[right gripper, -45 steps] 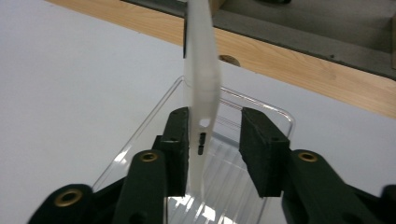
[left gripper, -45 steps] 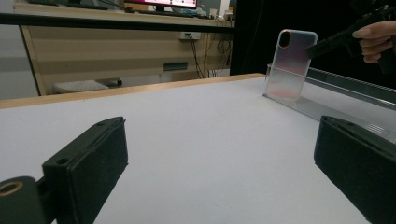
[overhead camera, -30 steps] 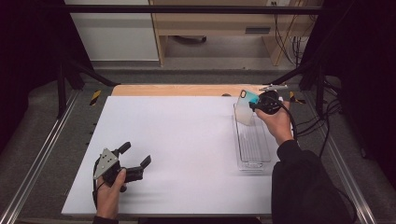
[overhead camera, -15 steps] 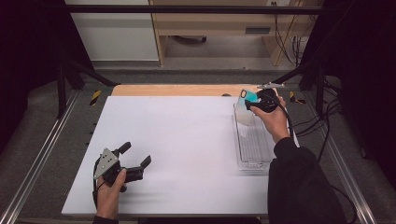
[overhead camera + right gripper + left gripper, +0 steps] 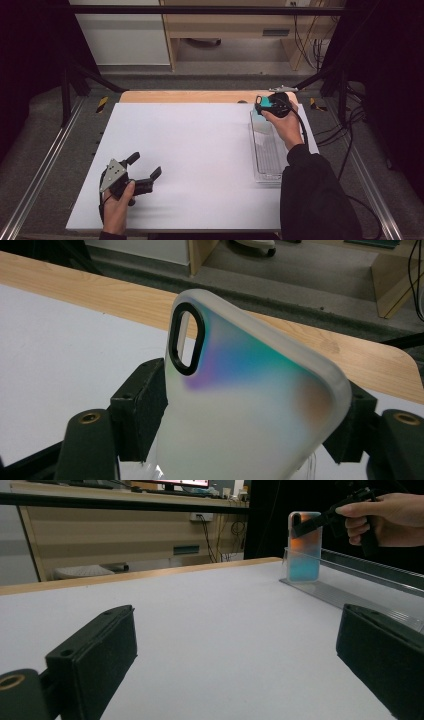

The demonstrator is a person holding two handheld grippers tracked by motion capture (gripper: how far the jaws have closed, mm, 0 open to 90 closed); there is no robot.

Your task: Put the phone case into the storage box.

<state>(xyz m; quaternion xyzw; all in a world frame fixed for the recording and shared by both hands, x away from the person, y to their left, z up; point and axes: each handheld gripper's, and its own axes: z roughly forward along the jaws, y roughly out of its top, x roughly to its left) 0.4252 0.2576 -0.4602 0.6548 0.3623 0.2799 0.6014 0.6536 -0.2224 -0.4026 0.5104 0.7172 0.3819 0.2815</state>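
A translucent iridescent phone case (image 5: 260, 121) (image 5: 304, 547) (image 5: 250, 405) stands upright at the far end of a clear plastic tray (image 5: 267, 160) (image 5: 350, 597) on the right of the white table. My right gripper (image 5: 261, 111) (image 5: 245, 400) reaches down over it. Its jaws have just been opening, and the case sits between them with the pads close beside its two side edges. From the left gripper view, one jaw of the right gripper (image 5: 312, 524) crosses the case's upper part. My left gripper (image 5: 145, 167) (image 5: 235, 665) rests open near the table's front left with nothing between its fingers.
The white table top (image 5: 200, 150) has a wooden strip (image 5: 190, 96) along its far edge. Metal rails (image 5: 45, 170) run down both sides. Cables (image 5: 345, 150) hang off the right. Shelving and a desk stand beyond the table.
The right hand has barely shifted at the tray's far end. The left hand and its gripper have kept still.
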